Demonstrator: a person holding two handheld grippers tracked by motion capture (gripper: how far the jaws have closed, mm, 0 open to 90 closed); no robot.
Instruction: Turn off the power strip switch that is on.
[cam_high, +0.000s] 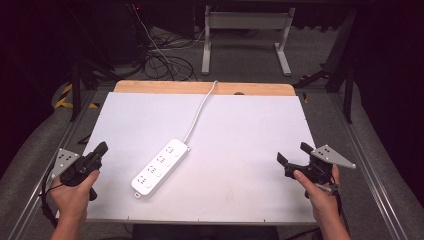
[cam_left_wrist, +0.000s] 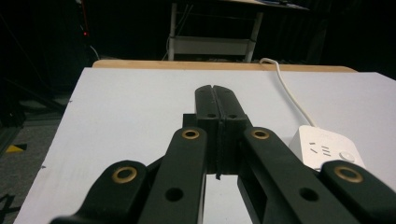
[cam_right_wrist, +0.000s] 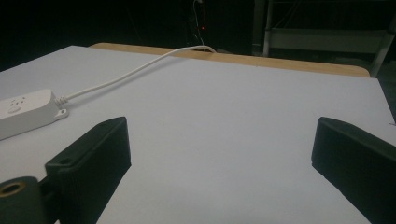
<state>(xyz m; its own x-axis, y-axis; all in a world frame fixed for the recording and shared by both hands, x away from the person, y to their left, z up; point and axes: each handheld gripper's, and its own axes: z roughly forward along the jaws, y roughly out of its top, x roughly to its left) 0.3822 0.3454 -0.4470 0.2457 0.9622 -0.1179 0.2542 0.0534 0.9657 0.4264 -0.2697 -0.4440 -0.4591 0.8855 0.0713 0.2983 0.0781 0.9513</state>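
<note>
A white power strip with several sockets lies slantwise on the white table top; its white cord runs off over the far edge. My left gripper is held at the table's left edge, left of the strip, jaws pressed together with nothing between them. The strip's near end shows at the right in the left gripper view. My right gripper hovers near the front right of the table with jaws wide apart and empty. The strip's far end and cord show at the left in the right gripper view.
A wooden strip borders the table's far edge. Beyond it stand a white metal frame and tangled cables on the floor. Grey rails run along both sides of the table.
</note>
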